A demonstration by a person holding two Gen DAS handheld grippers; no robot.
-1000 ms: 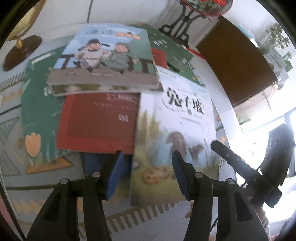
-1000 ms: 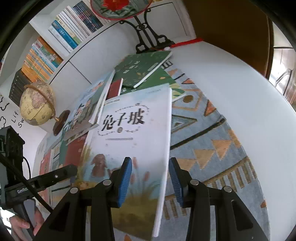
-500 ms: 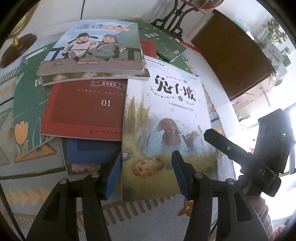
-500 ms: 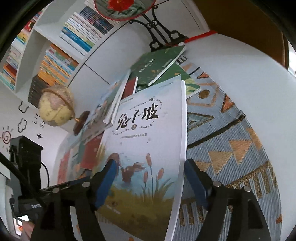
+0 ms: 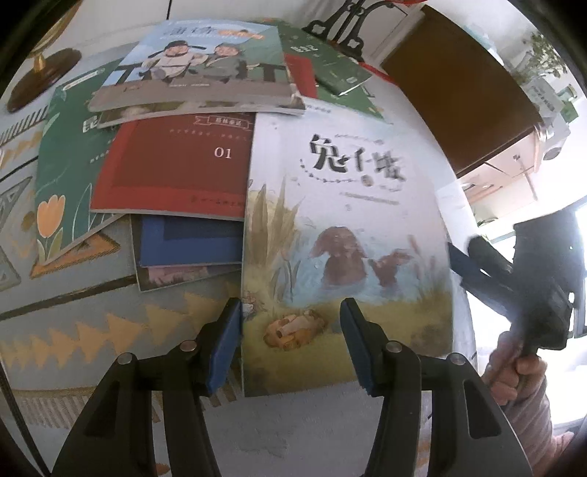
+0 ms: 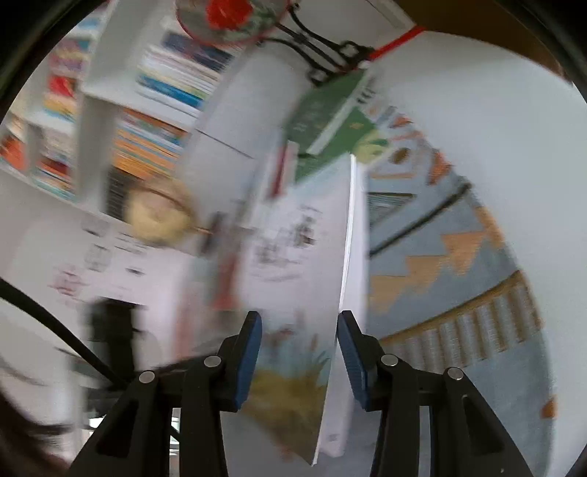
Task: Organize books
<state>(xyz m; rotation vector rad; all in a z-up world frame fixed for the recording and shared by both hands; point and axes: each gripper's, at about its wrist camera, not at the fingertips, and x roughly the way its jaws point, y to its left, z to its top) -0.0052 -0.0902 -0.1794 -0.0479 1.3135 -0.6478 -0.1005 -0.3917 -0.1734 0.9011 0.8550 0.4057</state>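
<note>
A white picture book with a brown rabbit and black Chinese title (image 5: pixel 341 227) lies at the right of a loose pile of books on a patterned rug. My left gripper (image 5: pixel 290 341) is open, its pads astride the book's near edge. My right gripper (image 6: pixel 299 356) is open with the book's right edge (image 6: pixel 330 293) between its pads; the cover looks lifted, tilted on edge, in this blurred view. The right gripper also shows in the left wrist view (image 5: pixel 473 264) at the book's right side. The pile holds a red book (image 5: pixel 172 165), a blue book (image 5: pixel 190 242), green books (image 5: pixel 62 176) and an illustrated book (image 5: pixel 205 69).
A globe (image 6: pixel 157 216) stands at the pile's far left and a black metal stand (image 5: pixel 337 25) behind it. A brown cabinet (image 5: pixel 458 84) is at the right. Full bookshelves (image 6: pixel 154 110) line the wall. The rug (image 6: pixel 458 257) lies on a white surface.
The right gripper opened wide, then narrowed around the book's right edge, and the cover now tips up. The left gripper drew back slightly toward the book's near edge.
</note>
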